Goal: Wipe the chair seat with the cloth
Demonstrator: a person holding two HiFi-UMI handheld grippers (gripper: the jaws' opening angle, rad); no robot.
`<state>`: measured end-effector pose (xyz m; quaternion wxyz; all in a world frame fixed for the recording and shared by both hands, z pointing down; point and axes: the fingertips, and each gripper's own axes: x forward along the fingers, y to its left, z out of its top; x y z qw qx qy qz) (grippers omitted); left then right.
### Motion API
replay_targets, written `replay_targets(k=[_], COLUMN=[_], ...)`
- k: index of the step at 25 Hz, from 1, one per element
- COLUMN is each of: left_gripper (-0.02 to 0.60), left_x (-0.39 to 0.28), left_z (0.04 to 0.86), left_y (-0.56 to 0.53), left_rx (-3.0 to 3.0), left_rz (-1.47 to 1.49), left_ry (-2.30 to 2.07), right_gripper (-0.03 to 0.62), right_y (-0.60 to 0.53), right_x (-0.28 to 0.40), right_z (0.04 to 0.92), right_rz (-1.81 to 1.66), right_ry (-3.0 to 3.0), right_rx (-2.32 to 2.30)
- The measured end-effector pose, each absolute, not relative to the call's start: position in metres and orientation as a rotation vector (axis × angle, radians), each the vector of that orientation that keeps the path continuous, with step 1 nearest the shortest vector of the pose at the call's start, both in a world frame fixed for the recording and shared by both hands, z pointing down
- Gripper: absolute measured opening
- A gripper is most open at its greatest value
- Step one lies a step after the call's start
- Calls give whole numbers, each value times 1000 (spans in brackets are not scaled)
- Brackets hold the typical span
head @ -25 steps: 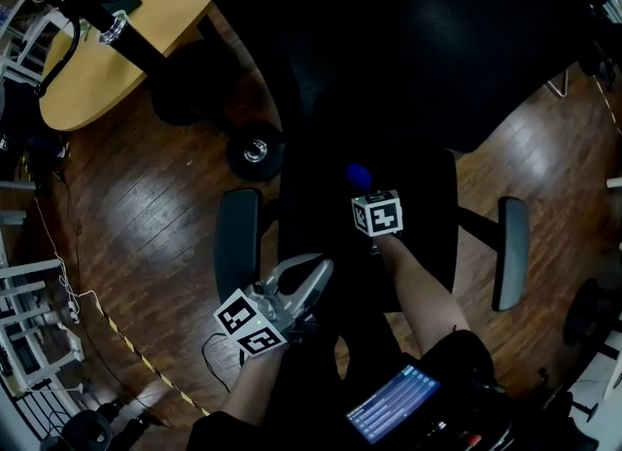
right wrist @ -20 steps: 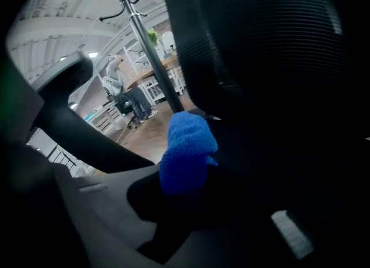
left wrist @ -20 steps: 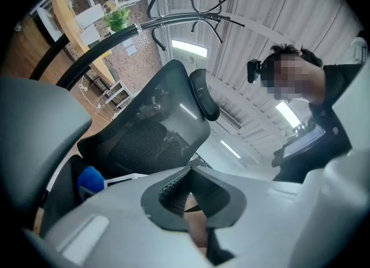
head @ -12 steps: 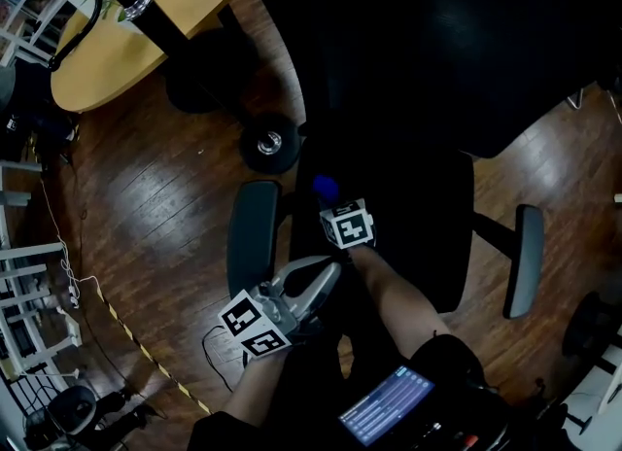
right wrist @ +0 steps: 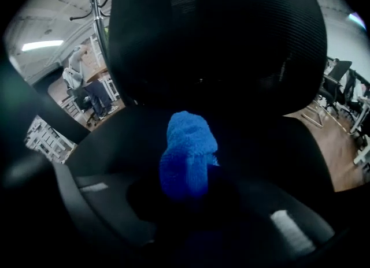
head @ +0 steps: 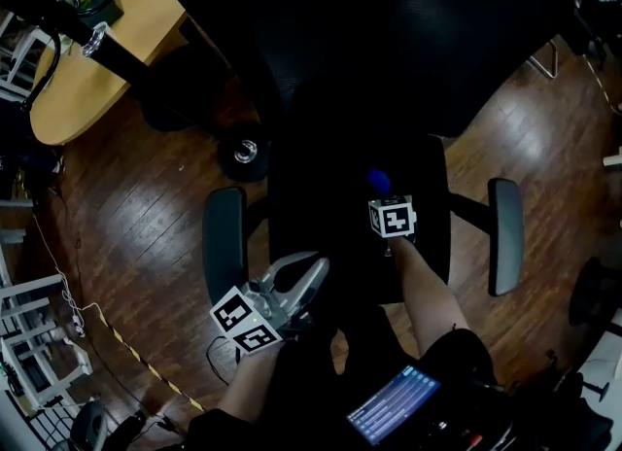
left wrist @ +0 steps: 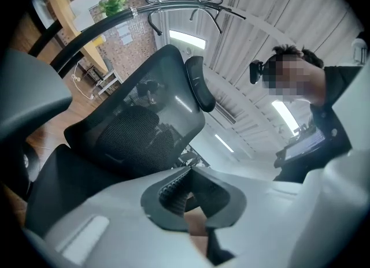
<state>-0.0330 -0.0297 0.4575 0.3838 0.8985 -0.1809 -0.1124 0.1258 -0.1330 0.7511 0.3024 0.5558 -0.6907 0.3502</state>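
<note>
The black chair seat point(head: 321, 196) fills the middle of the head view. My right gripper point(head: 381, 194) is over the seat's right half, shut on a blue cloth point(head: 378, 182) that presses on the seat. In the right gripper view the cloth point(right wrist: 188, 157) bulges out ahead of the right gripper point(right wrist: 191, 194), with the seat point(right wrist: 115, 140) and the mesh backrest point(right wrist: 219, 30) beyond. My left gripper point(head: 319, 267) hovers off the seat's front left corner, jaws together and holding nothing. In its own view the left gripper point(left wrist: 188, 171) points up at the backrest point(left wrist: 139, 134).
Two grey armrests point(head: 224, 245) point(head: 505, 235) flank the seat. A chair-base wheel point(head: 243, 153) sits on the wooden floor at the left. A wooden table point(head: 87, 80) is at the upper left. A lit tablet point(head: 394, 402) hangs near my body.
The right gripper swept the blue cloth to the seat's left side, then back to right of the middle. The left gripper has stayed by the front left corner.
</note>
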Motion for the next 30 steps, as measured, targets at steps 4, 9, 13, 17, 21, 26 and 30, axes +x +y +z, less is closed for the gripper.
replay_targets(k=[4, 9, 13, 17, 21, 26, 30], left_gripper=[5, 5, 5, 5, 5, 5, 5], left_x=[-30, -30, -28, -30, -36, -42, -45], left_z=[456, 456, 454, 450, 444, 437, 436], left_y=[-31, -30, -25, -18, -16, -11, -6], left_rx=[2298, 2295, 2295, 2297, 2296, 2295, 2293], left_rz=[-273, -275, -286, -296, -316, -329, -333], left_ry=[-452, -456, -456, -452, -465, -492, -507], right_gripper=[38, 38, 38, 38, 38, 38, 38], right_y=[-115, -99, -99, -98, -111, -113, -104], right_x=[196, 232, 238, 225, 144, 15, -66], right_z=[742, 733, 734, 725, 714, 710, 719], right_rz=[922, 913, 887, 897, 888, 963, 1030], right_ry=[-1734, -1682, -1679, -1668, -1823, -2018, -2117], right_rx=[1578, 1623, 1625, 1679, 1577, 1372, 1174])
